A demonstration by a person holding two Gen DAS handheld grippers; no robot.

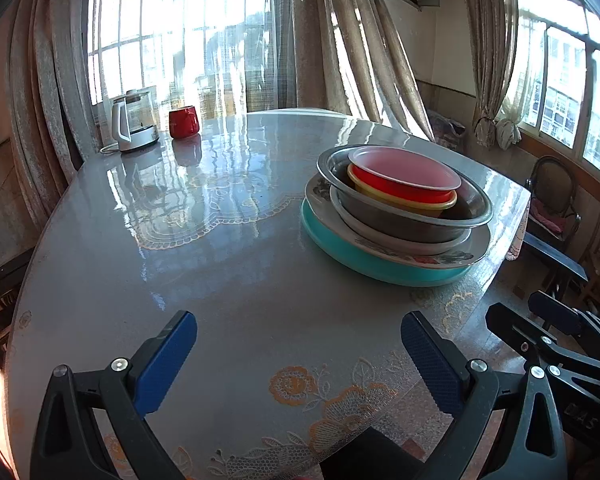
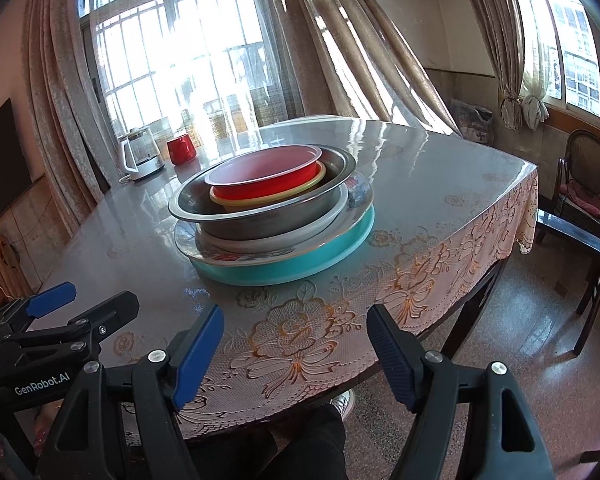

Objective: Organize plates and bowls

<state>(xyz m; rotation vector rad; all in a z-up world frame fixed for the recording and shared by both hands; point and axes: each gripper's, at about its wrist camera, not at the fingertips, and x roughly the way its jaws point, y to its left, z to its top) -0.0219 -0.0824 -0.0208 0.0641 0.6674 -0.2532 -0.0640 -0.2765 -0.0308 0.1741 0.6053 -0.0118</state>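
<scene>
Left claw [image 1: 299,344]: blue-padded jaws stand wide apart with nothing between them, only the tablecloth below.
Right claw [image 2: 295,340]: jaws also wide, empty, held over the near edge of the table [image 2: 440,184].
Neighbouring claw: each one shows at the edge of the other's view — the right claw low at the right side of the left wrist view, the left claw low at the left side of the right wrist view.
Tablecloth [image 2: 296,344]: lace with orange flowers under a clear glossy cover, directly beneath both claws.
Stack of dishes: ahead of both claws, well apart from the fingertips; ahead and to the right of the left claw, ahead and slightly left of the right claw.
Stack order, bottom up: teal plate [image 1: 380,266]; flowered plate [image 1: 440,254]; white plate [image 1: 400,240]; steel bowl [image 1: 412,222]; yellow bowl [image 1: 404,200] — nested inside the steel one; red bowl [image 1: 400,182] on top, its inside pale.
Kettle [image 1: 134,122]: glass, on a base, at the far side of the table, far ahead and left of both claws.
Red mug [image 1: 184,121]: just beside the kettle, on its right.
Chair [image 2: 584,188]: off the table, far ahead and right of the right claw.
Person: dark trousers and a shoe [image 2: 342,402] show below the table edge, under the right claw.
</scene>
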